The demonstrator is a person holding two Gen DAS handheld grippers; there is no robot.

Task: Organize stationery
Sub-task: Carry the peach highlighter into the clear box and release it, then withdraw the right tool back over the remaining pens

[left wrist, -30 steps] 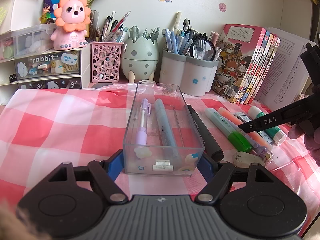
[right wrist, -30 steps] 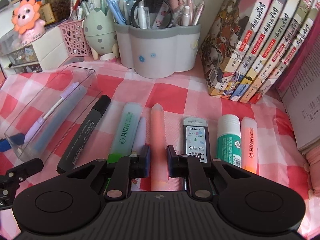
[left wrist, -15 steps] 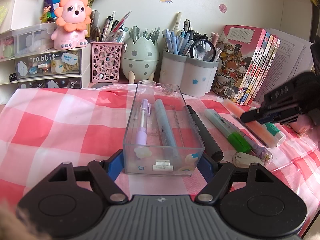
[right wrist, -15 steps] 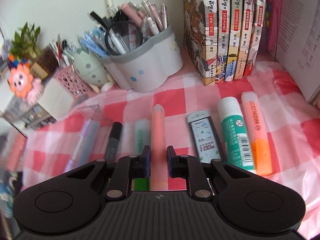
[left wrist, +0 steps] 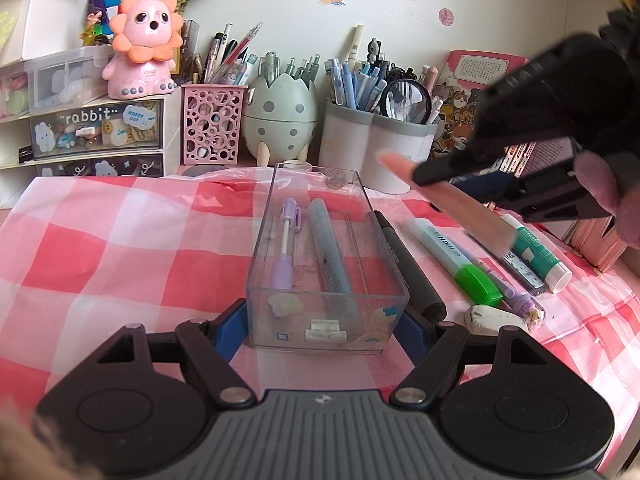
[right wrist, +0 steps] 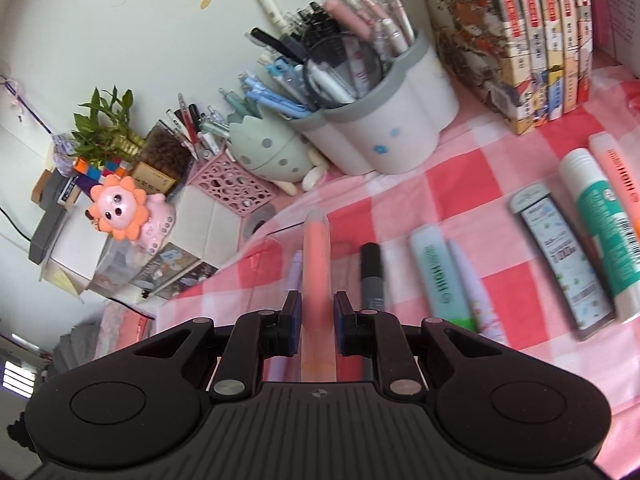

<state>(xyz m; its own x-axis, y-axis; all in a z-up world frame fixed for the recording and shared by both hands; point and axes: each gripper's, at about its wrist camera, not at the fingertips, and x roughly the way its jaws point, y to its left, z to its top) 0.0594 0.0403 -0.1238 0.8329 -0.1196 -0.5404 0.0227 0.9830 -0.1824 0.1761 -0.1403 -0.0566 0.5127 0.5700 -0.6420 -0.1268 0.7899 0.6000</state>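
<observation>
A clear plastic box (left wrist: 262, 216) sits on the checked cloth with a purple pen (left wrist: 285, 240) and a grey-blue marker (left wrist: 329, 248) inside. My left gripper (left wrist: 320, 322) is shut on the box's near end, blue pads on both side walls. My right gripper (right wrist: 316, 320) is shut on a peach highlighter (right wrist: 316, 256). In the left wrist view the right gripper (left wrist: 426, 178) holds the peach highlighter (left wrist: 460, 210) tilted in the air, just right of the box's far end. On the cloth lie a black marker (left wrist: 404, 256), a green highlighter (left wrist: 452, 256), a lead case (right wrist: 560, 256) and a glue stick (right wrist: 600, 216).
A white eraser (left wrist: 494, 320) and a lilac pen (left wrist: 516, 296) lie right of the box. Behind stand a grey-white pen cup (left wrist: 360, 148), an egg holder (left wrist: 280, 116), a pink mesh holder (left wrist: 212, 124), drawers (left wrist: 96, 128) and books (right wrist: 520, 40). An orange highlighter (right wrist: 624, 184) lies far right.
My right gripper has lifted the peach highlighter off the cloth, rolled, and carried it left toward the box. The left gripper and the box have not moved.
</observation>
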